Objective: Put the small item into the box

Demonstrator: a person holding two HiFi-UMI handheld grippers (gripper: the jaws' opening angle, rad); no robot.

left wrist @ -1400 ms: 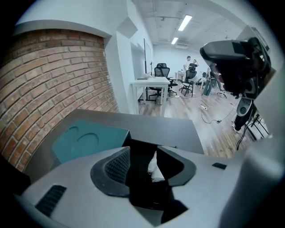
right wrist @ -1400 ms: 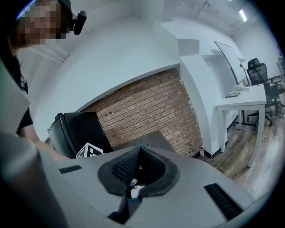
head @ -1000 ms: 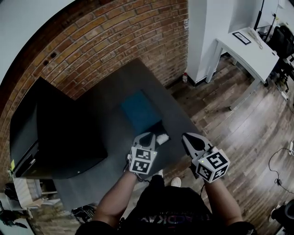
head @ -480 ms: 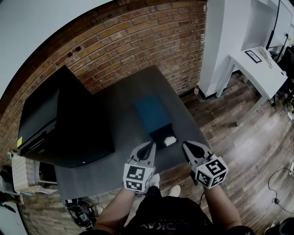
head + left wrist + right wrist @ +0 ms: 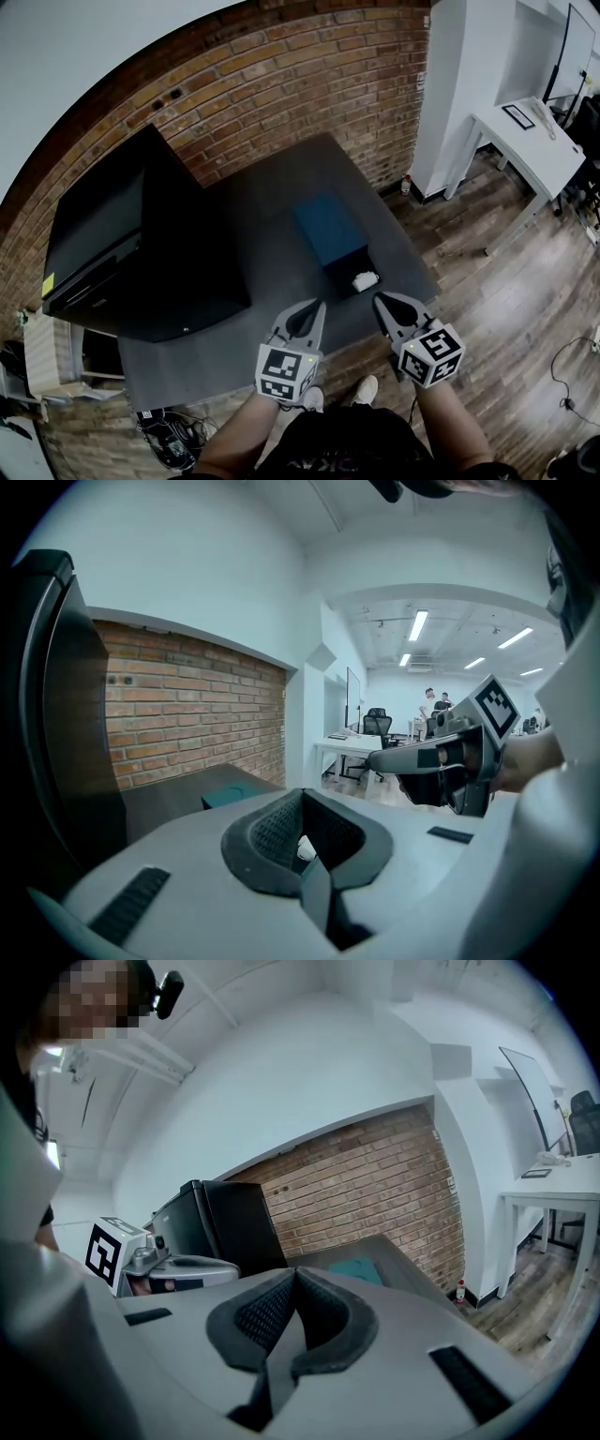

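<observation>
On the dark table (image 5: 253, 272), as the head view shows it, the box (image 5: 328, 230) lies with its long axis running away from us toward the brick wall (image 5: 281, 84). A blue top covers its far part, and its near end is a dark open recess. The small item (image 5: 364, 278), white, lies in that recess with its long axis roughly across the box; it is too small for us to tell one end from the other. A black cabinet (image 5: 141, 253) stands at the table's left. The left gripper (image 5: 315, 307) and the right gripper (image 5: 381, 300) hover over the table's near edge, pointing toward the box and apart from it, and our forearms (image 5: 239, 427) are cut off by the lower border. In the left gripper view, the left gripper (image 5: 302, 794) is clenched tip to tip and grasps nothing. A white fleck shows through the hollow behind the tips, and we cannot identify it from this view. Only a blue corner of the box (image 5: 230, 797) clears the gripper's body, and the right gripper (image 5: 380, 759) enters from the right. In the right gripper view, the right gripper (image 5: 295, 1272) is likewise clenched on itself. The box's blue top (image 5: 358, 1267) shows beyond the pads, while the gripper's body hides the recess and the small item.
</observation>
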